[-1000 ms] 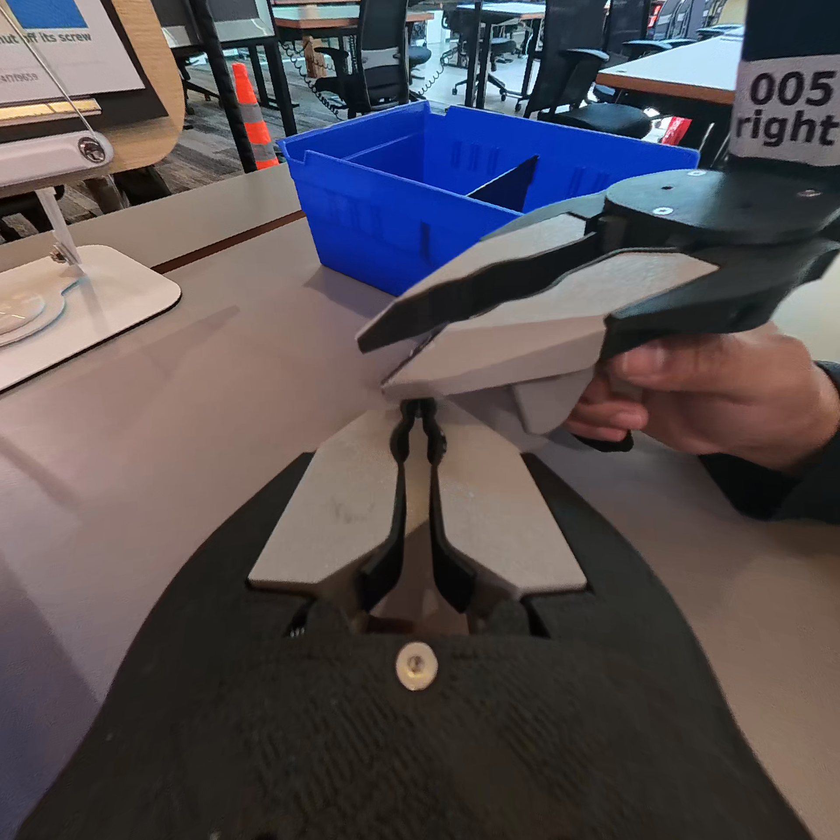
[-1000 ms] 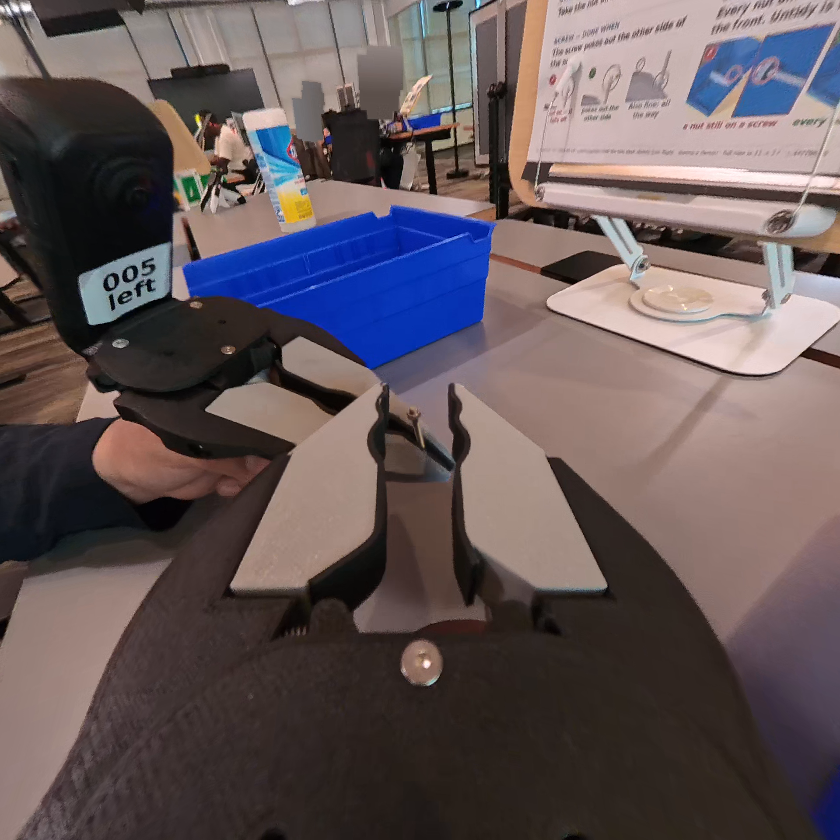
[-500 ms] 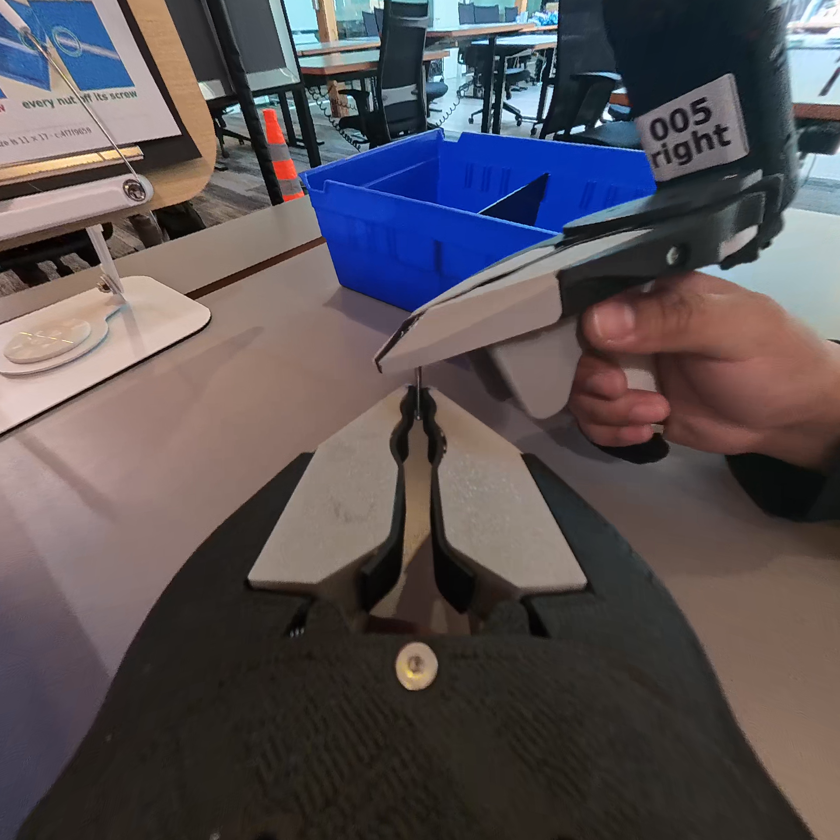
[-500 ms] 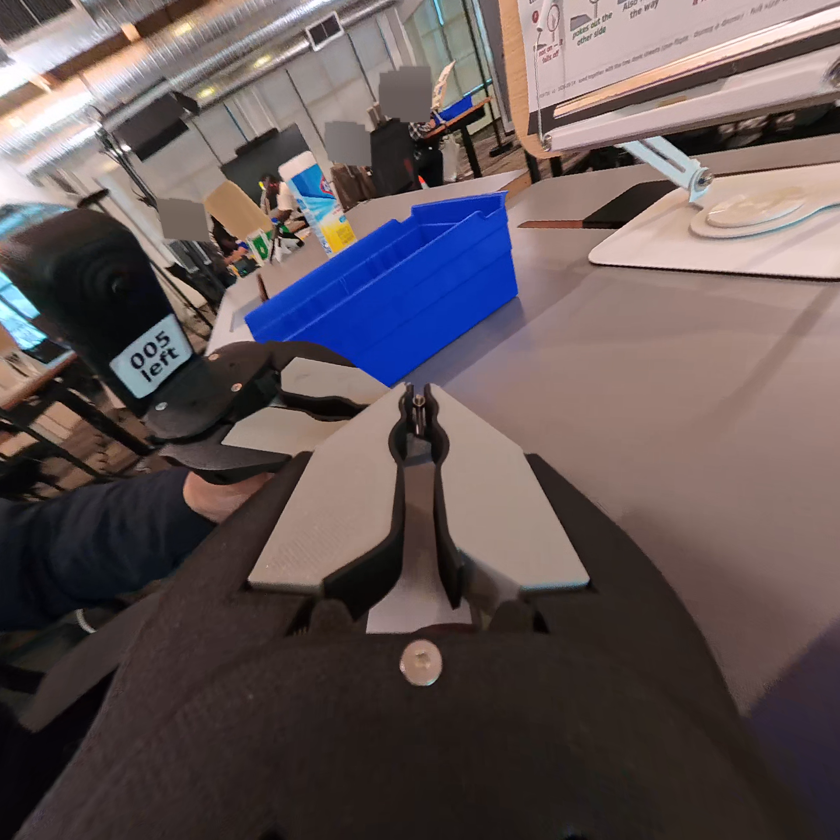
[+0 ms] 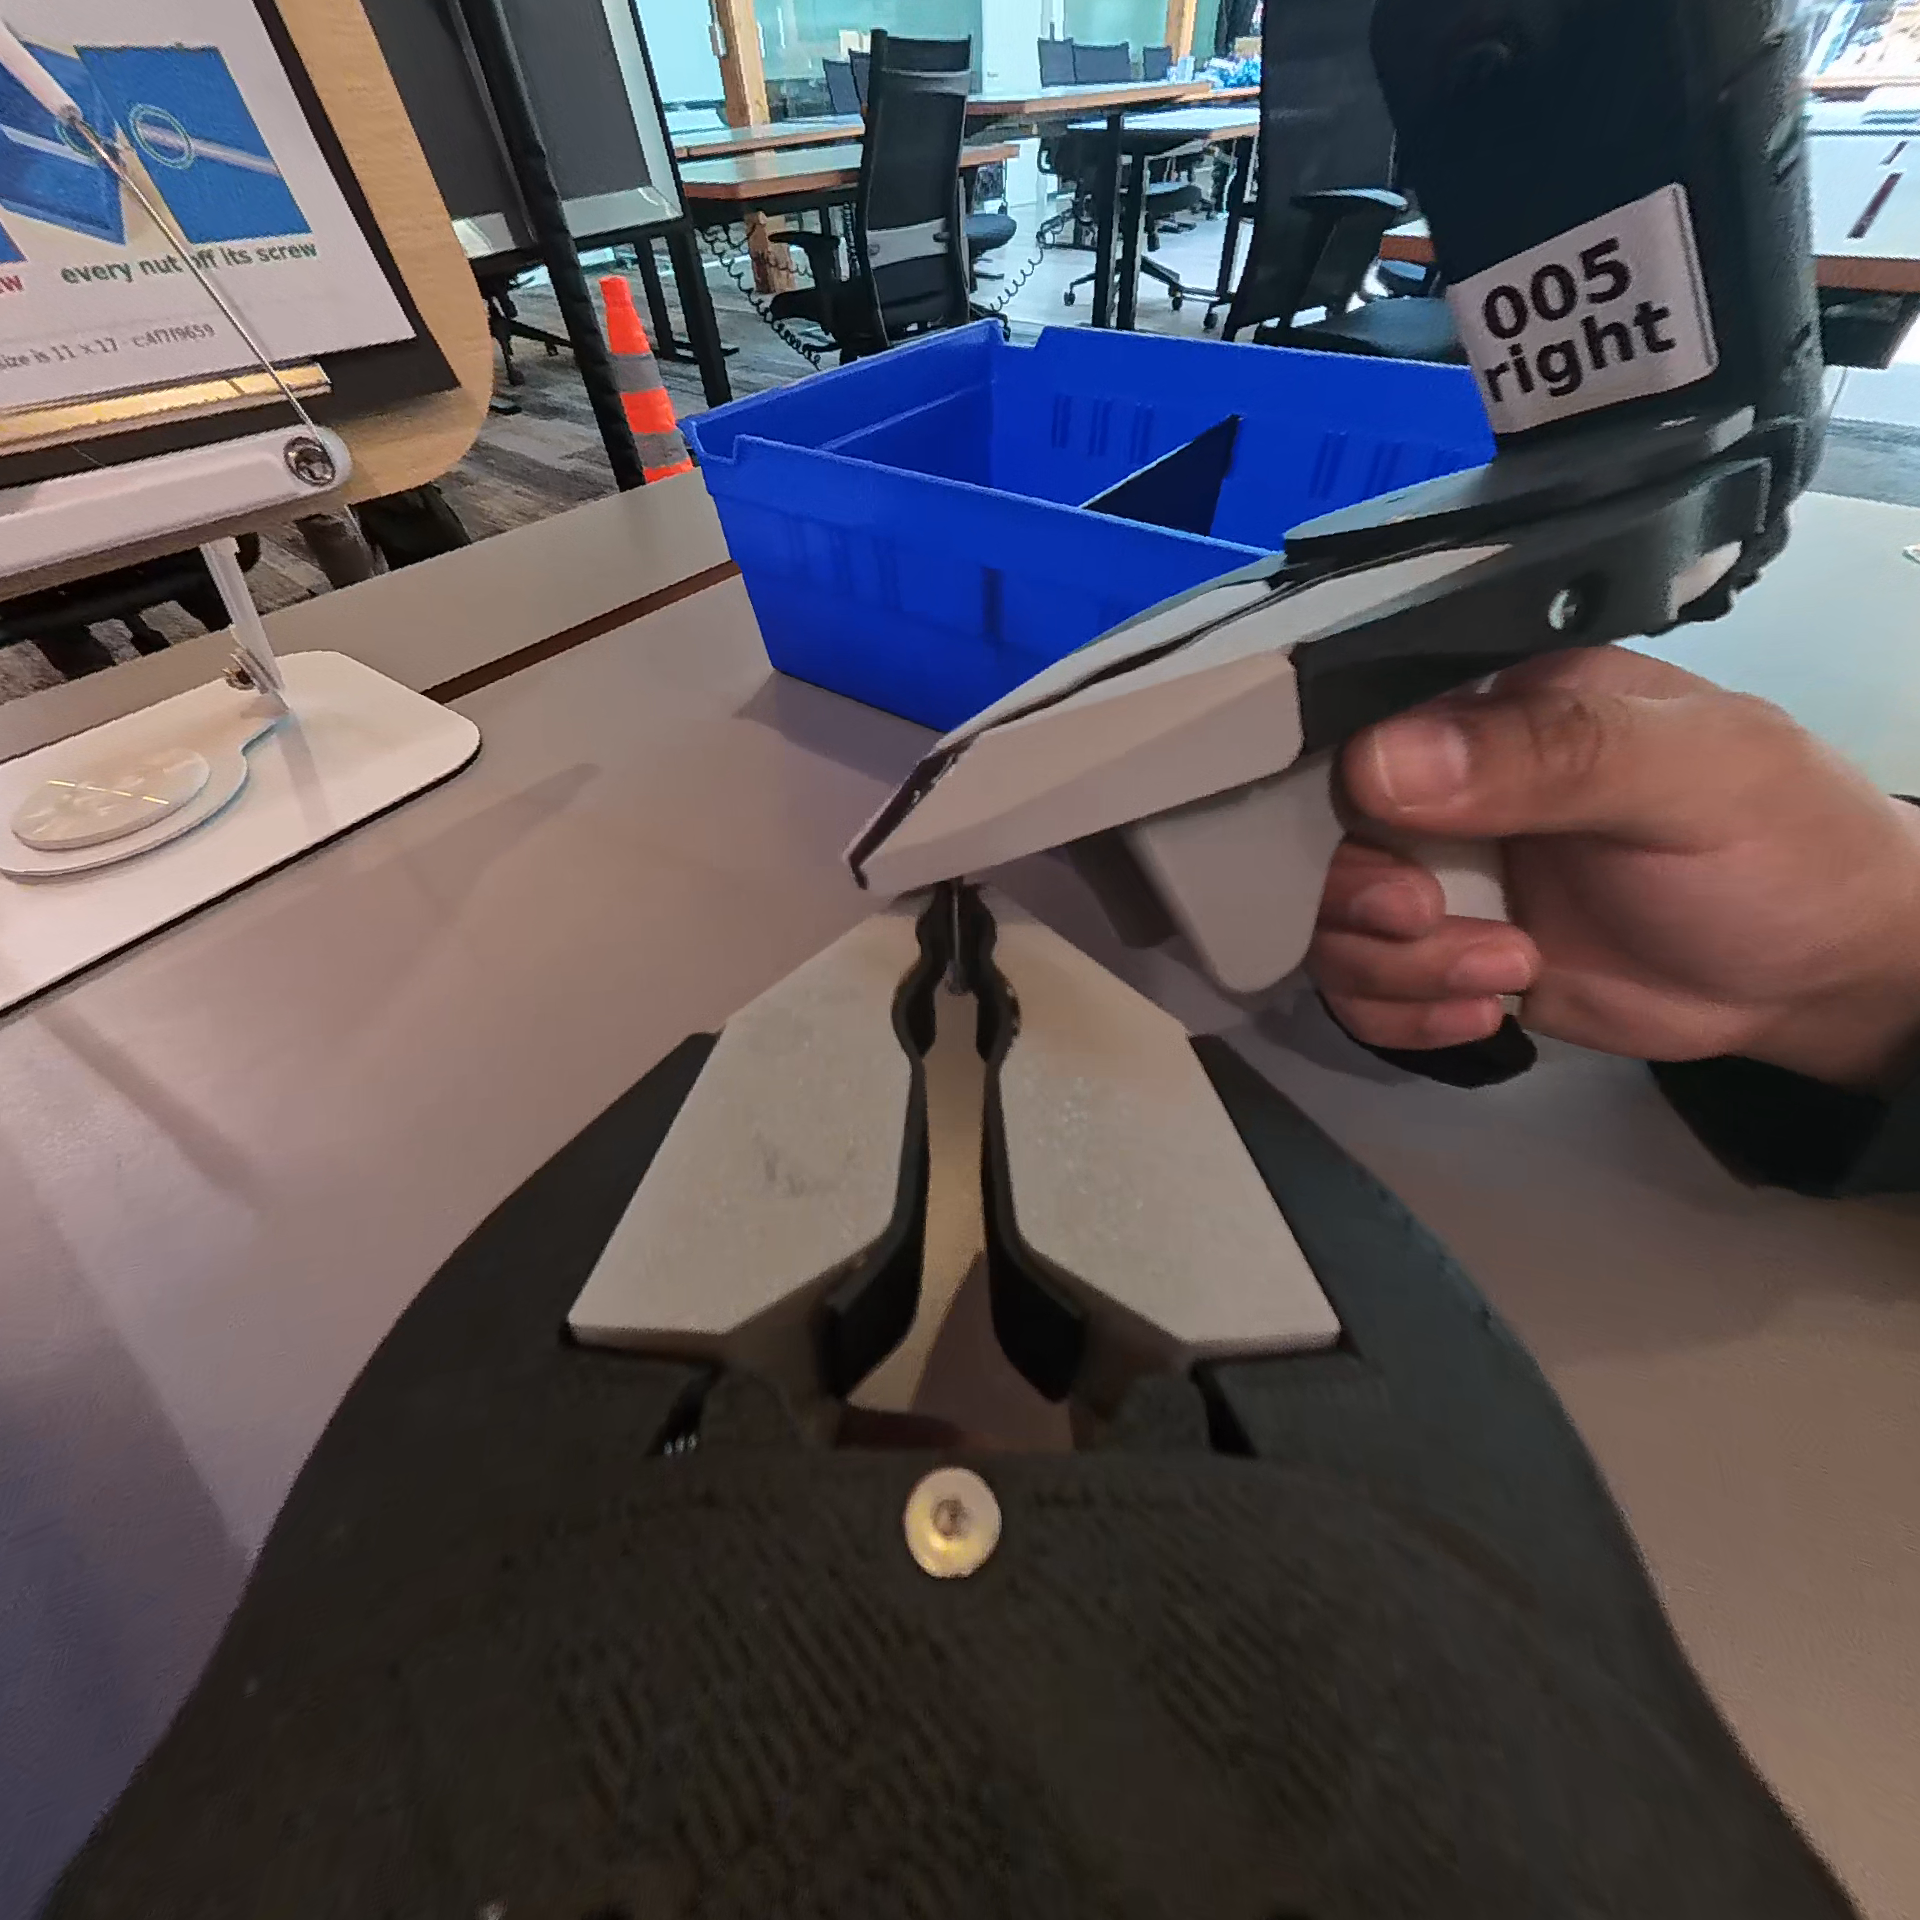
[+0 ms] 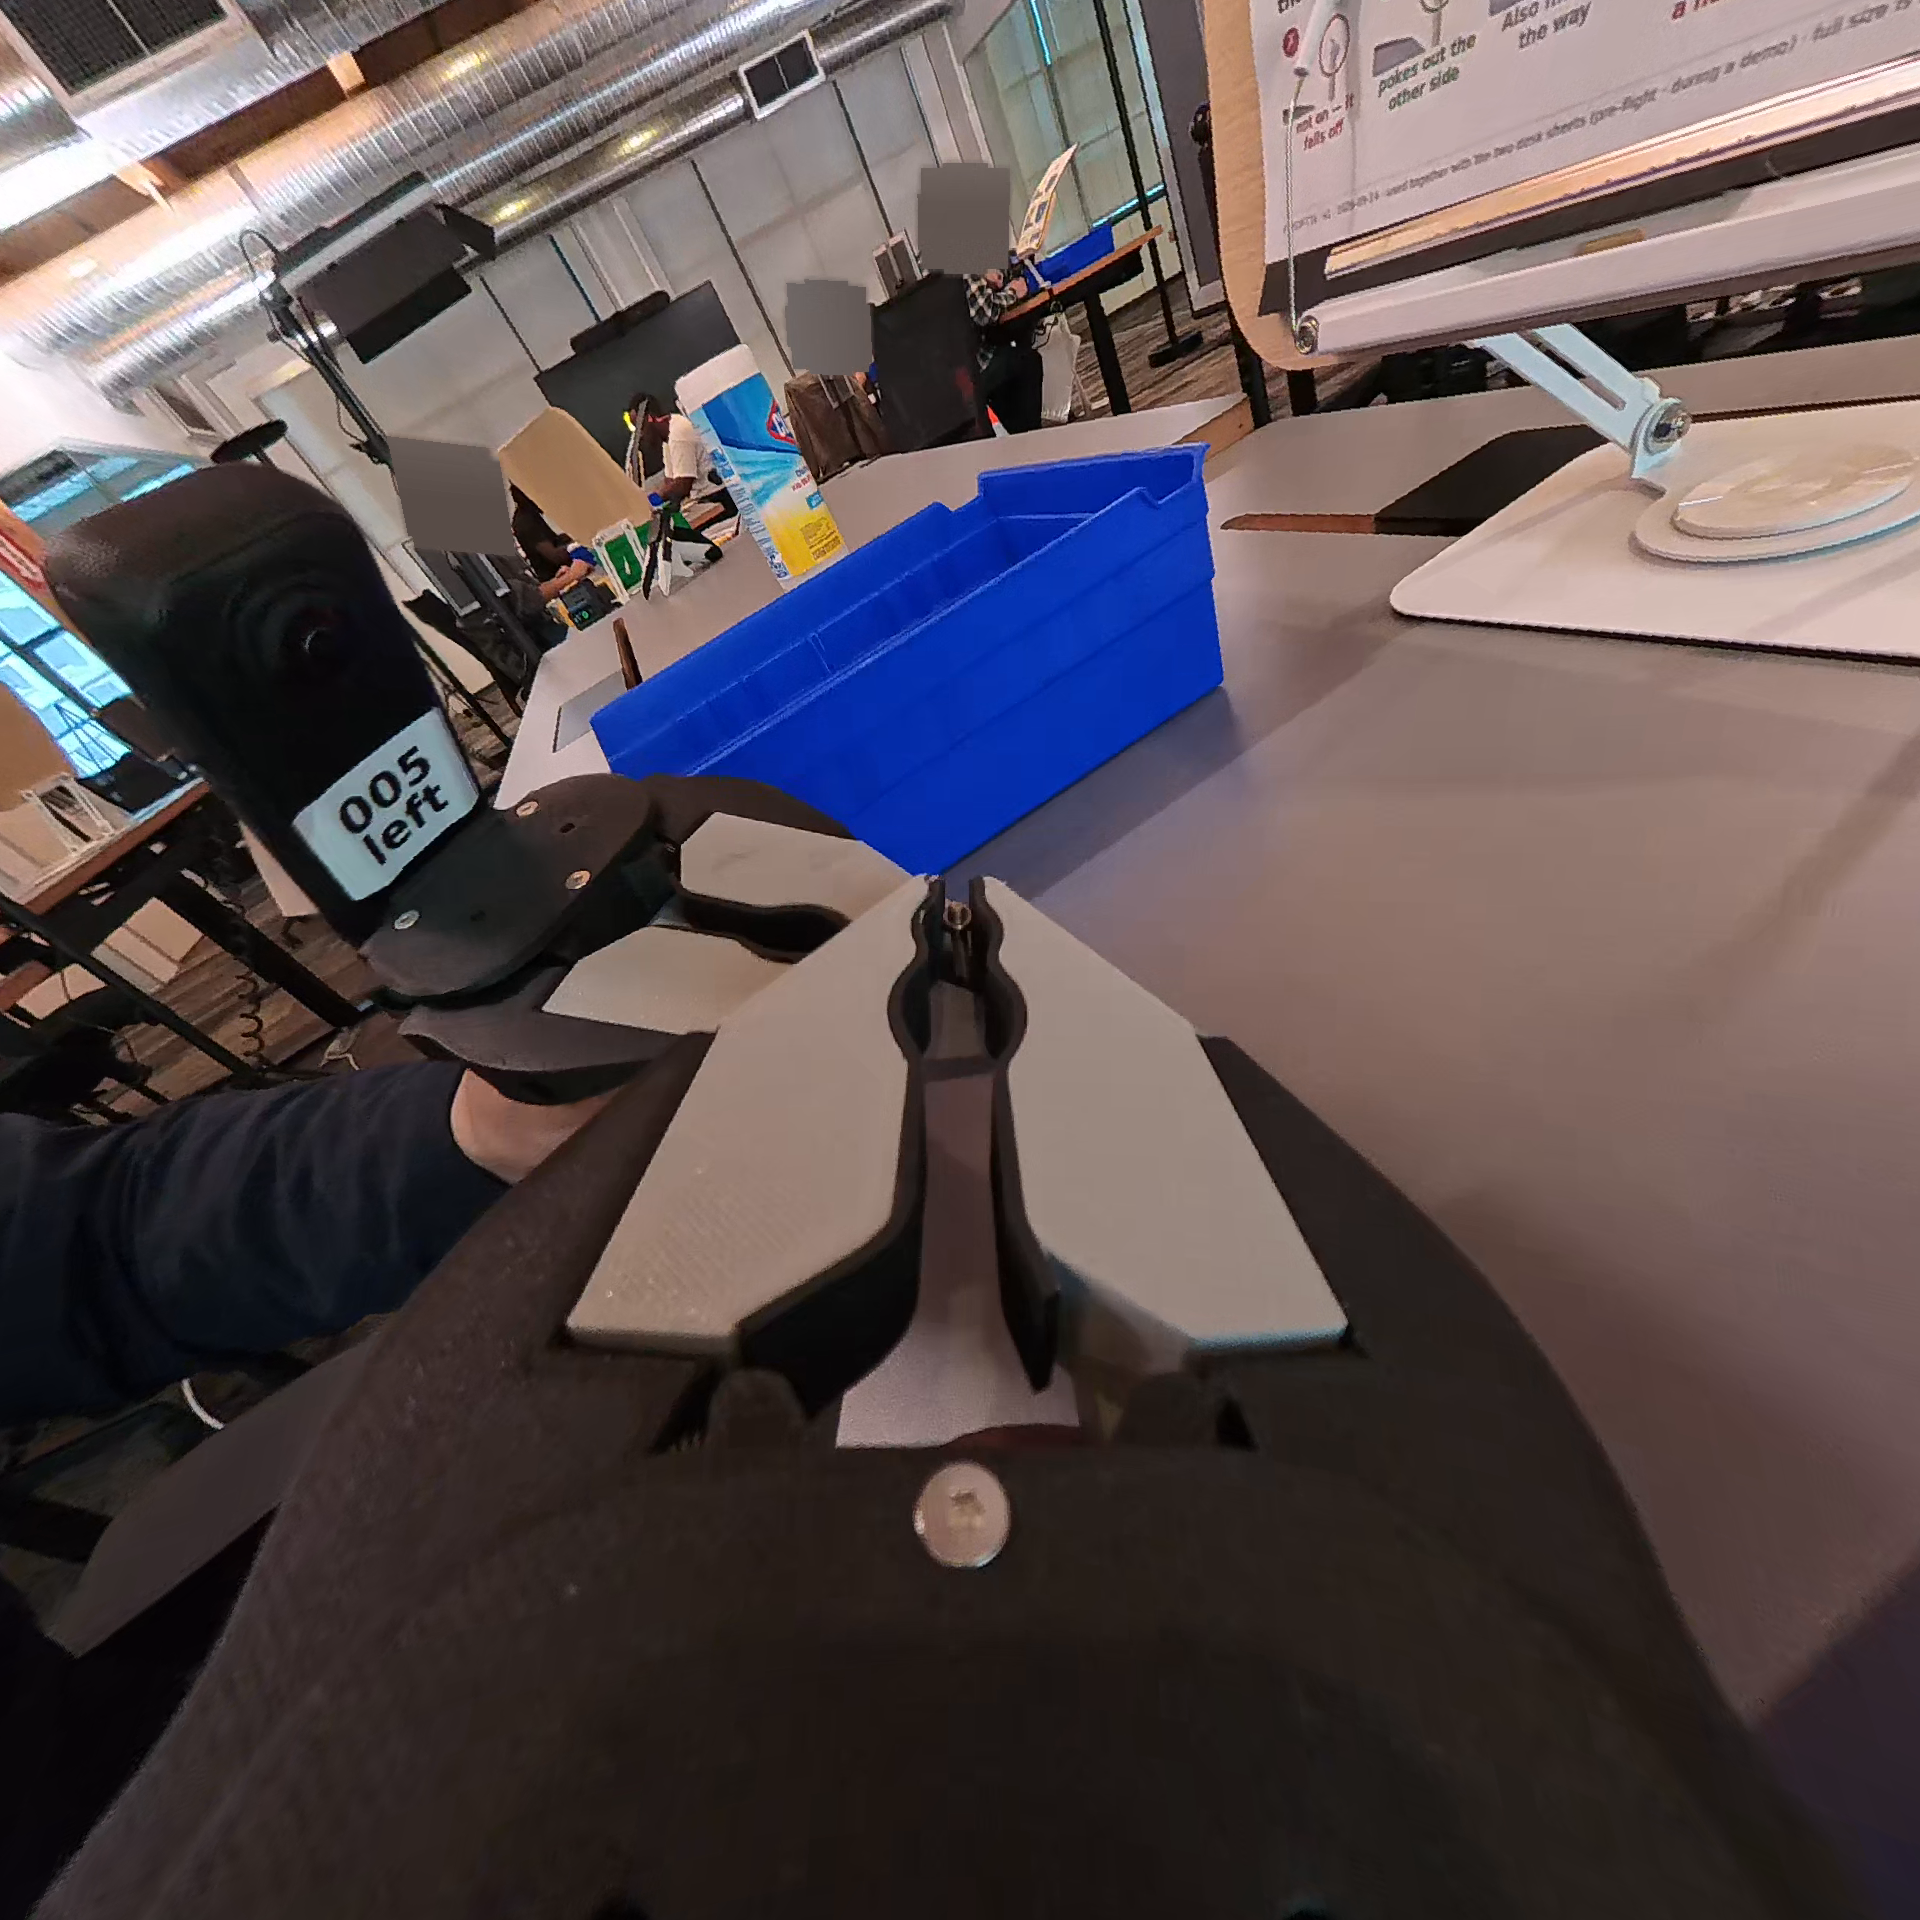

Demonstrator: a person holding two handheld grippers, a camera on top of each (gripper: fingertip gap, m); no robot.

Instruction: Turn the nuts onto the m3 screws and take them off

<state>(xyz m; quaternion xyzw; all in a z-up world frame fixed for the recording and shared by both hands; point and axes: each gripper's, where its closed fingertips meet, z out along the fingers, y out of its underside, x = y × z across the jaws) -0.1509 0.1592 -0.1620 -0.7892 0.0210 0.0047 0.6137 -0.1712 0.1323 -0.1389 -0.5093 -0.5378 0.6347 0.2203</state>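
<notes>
Left gripper (image 5: 954, 961) clamped tight on a thin screw (image 5: 952, 951), upright, right gripper (image 5: 883, 857) pressing down on its top from the side, blue bin (image 5: 935, 592) just behind on the table (image 5: 416, 1039). Over to the right wrist view: right gripper (image 6: 954, 914) pinched on a tiny nut (image 6: 957, 914) atop the shank. Judged light, stiff, slippery and easily dropped; best gripped by nut flats and lower shank.

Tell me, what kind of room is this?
Probably an open-plan office or lab workspace: rows of desks with black office chairs, exposed silver ducts overhead, and a blue parts bin on the grey table.
</notes>
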